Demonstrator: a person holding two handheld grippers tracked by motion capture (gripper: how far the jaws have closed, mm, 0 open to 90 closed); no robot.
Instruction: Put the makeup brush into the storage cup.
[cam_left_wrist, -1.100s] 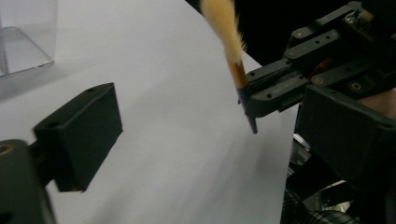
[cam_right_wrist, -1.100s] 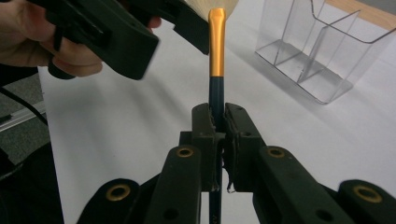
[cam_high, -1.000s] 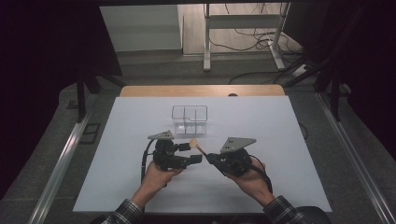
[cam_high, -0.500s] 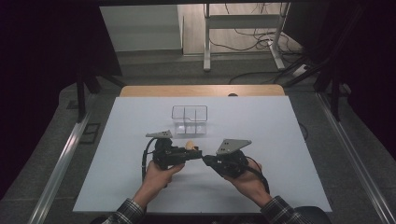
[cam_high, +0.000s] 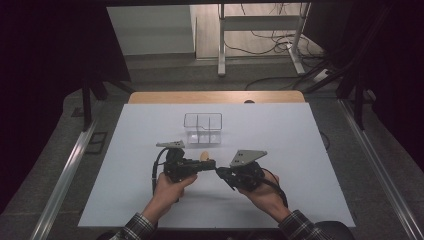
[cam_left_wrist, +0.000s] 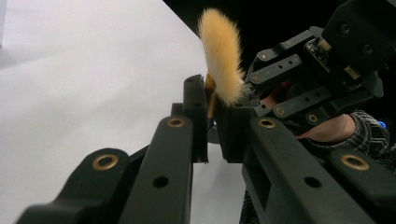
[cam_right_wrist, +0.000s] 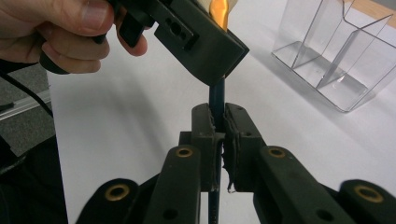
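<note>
From above, the left gripper (cam_high: 209, 164) and the right gripper (cam_high: 222, 172) meet tip to tip near the front middle of the white table (cam_high: 125, 165), a makeup brush (cam_high: 204, 156) between them, with a clear divided organizer (cam_high: 202, 128) standing just beyond. In the left gripper view, the left gripper's (cam_left_wrist: 212, 119) jaws are clamped on the brush just below its orange bristle head (cam_left_wrist: 220, 56), the right gripper close behind. In the right gripper view, the right gripper's (cam_right_wrist: 218, 128) jaws are closed on the brush's dark blue handle (cam_right_wrist: 216, 95), which runs up into the left gripper.
</note>
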